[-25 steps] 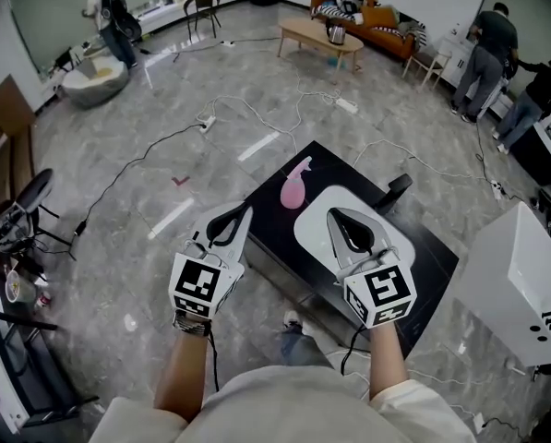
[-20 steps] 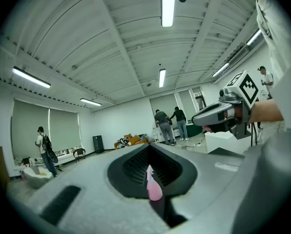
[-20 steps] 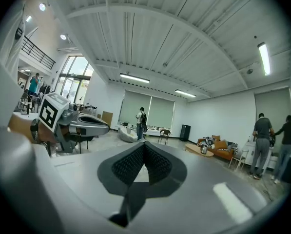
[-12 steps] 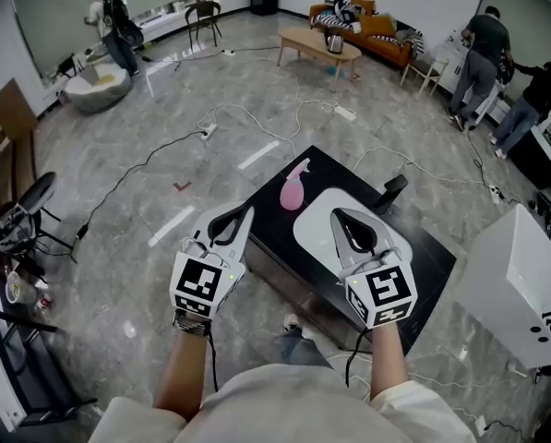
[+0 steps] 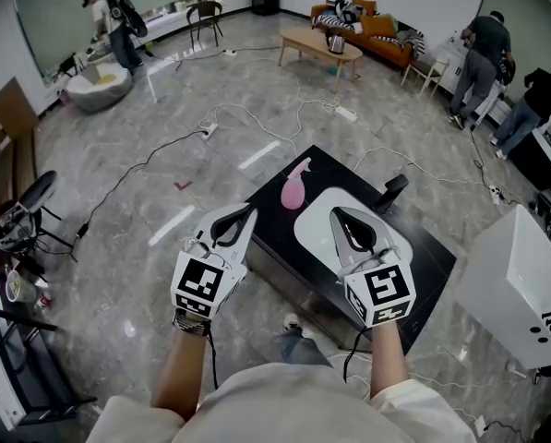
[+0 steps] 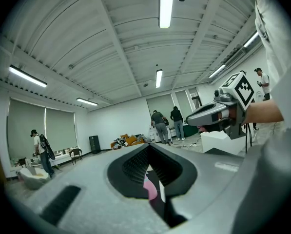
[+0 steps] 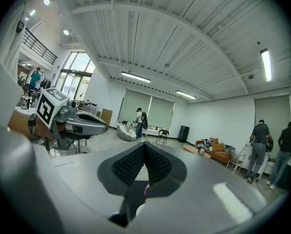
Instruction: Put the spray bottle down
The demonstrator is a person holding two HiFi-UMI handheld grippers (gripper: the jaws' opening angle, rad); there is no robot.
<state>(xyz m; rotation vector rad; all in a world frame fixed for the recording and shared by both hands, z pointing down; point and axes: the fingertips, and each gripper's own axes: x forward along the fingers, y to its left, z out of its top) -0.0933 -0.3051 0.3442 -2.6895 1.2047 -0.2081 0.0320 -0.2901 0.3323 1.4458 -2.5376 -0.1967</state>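
- Pink spray bottle (image 5: 293, 189): set on the black table (image 5: 430, 252) near its far left corner, nozzle end toward the far side of the room; upright or lying, not clear from above.
- Free of both grippers, well ahead of their tips; glimpsed as a pink patch below the closed jaws in the left gripper view.
- Just beside the bottle, to its right: a white oval mat (image 5: 314, 221) on the same table top.
- Left gripper (image 5: 249, 210): jaws pressed together, nothing between them, held level above the table's near left edge, short of the bottle.
- Right gripper (image 5: 334, 213): jaws likewise clenched on nothing, tips above the white mat, to the right of the bottle.
- One bare forearm behind each gripper, marker cubes facing up toward the head camera.
- At the table's far right edge: a small black upright object (image 5: 393, 192), kind not clear.
- To the right of the table: a large white box (image 5: 520, 280).
- Around the table: grey marbled floor crossed by white cables (image 5: 257, 113).
- Far off: a low wooden table (image 5: 319, 41), an orange sofa (image 5: 378, 23), and several people standing along the walls.
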